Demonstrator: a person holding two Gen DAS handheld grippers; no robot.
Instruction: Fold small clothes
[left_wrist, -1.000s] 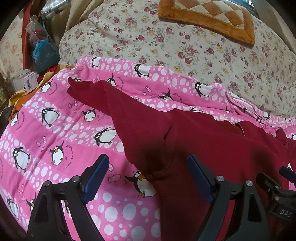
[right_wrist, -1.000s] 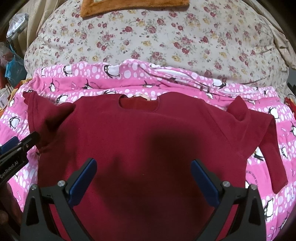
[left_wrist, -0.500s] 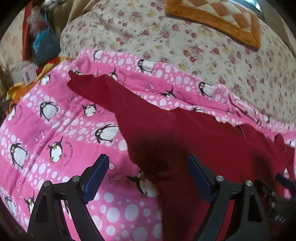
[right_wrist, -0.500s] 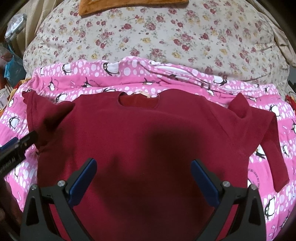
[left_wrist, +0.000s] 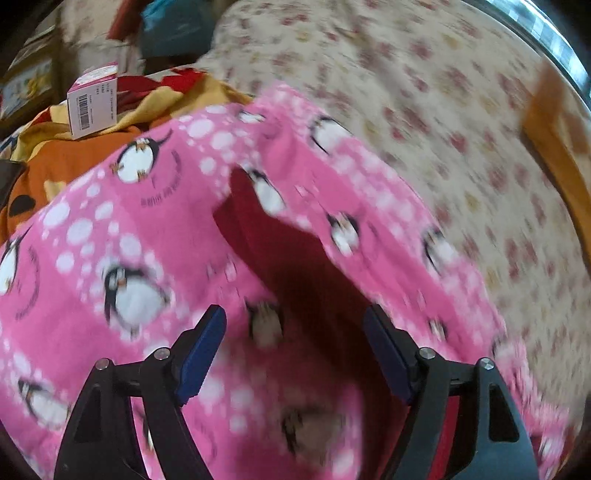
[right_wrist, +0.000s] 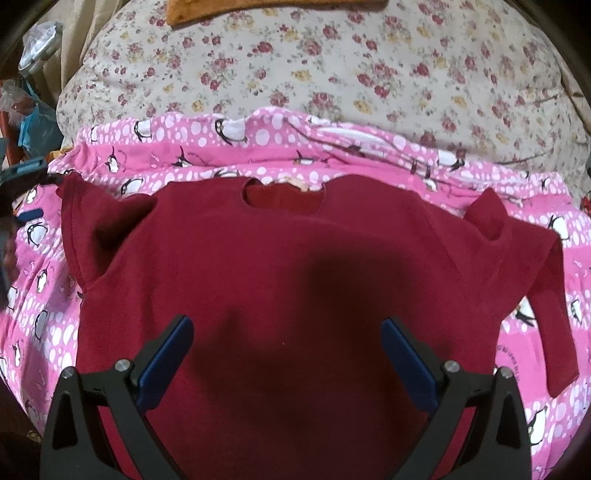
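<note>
A small dark red long-sleeved shirt (right_wrist: 288, 280) lies flat on the pink penguin blanket (right_wrist: 207, 140), neck hole at the far side, both sleeves spread out. My right gripper (right_wrist: 288, 354) is open and empty above the shirt's lower body. My left gripper (left_wrist: 293, 339) is open and empty, pointing along the shirt's left sleeve (left_wrist: 280, 258), whose cuff end lies ahead of the fingers. The left wrist view is blurred. The left gripper shows at the left edge of the right wrist view (right_wrist: 26, 192), beside the sleeve's cuff.
A floral duvet (right_wrist: 332, 62) rises behind the blanket, with an orange quilted cushion (right_wrist: 258, 7) on it. At the left are an orange and yellow cloth (left_wrist: 85, 147), a small pink and white box (left_wrist: 92, 99) and a blue bag (right_wrist: 37, 122).
My left gripper has swung left and forward toward the sleeve's cuff, still open. The right gripper and the shirt have barely moved.
</note>
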